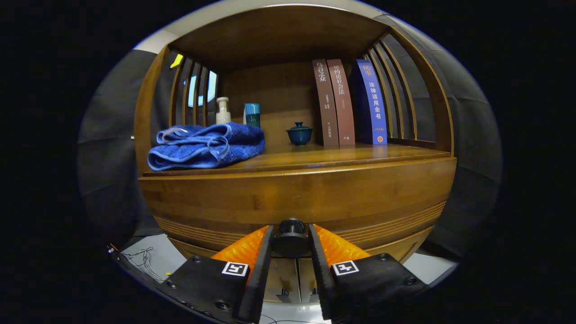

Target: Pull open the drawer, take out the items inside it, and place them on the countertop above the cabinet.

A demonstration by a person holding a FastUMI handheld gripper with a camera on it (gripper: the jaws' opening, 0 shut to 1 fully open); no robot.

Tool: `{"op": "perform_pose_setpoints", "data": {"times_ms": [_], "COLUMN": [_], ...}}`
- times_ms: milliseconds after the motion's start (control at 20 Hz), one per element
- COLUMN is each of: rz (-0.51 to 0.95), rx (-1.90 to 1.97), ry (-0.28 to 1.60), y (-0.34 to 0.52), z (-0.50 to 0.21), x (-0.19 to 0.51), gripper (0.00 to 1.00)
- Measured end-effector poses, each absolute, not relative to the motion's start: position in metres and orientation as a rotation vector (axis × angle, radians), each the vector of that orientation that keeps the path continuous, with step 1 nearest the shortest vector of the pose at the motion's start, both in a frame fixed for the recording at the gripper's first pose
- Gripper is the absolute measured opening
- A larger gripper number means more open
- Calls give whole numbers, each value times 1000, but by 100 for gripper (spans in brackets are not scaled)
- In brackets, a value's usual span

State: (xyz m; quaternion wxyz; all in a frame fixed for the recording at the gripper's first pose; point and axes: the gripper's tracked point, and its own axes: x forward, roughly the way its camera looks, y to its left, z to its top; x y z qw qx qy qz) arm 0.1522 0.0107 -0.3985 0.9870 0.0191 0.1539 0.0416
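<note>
Three books (348, 103) above claw-gripped knob (291, 225)

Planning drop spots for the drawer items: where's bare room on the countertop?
Best patch: bare countertop front strip, from the blue towel across to the right slats. Smaller gap between the towel and the teal lidded cup. Crowded: the left with the towel and two bottles; back right with three books. The gripper jaws flank the drawer knob.

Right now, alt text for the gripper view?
The gripper is shut on the drawer knob of a wooden cabinet. On the countertop above sit a blue towel, two bottles, a teal lidded cup and three books.
</note>
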Motion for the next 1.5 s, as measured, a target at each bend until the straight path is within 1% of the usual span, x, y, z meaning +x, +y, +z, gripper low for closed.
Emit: {"op": "perform_pose_setpoints", "data": {"times_ms": [50, 300, 550, 1050, 1400, 1500], "rz": [84, 72, 66, 65, 70, 73], "rx": [34, 28, 70, 131, 102, 86], "ry": [294, 299, 329, 359, 361, 346], "y": [11, 11, 10, 2, -1, -3], "z": [-398, -400, -398, -387, -387, -386], "x": [155, 155, 134, 51, 7, 5], "gripper": [53, 30, 30, 30, 30, 30]}}
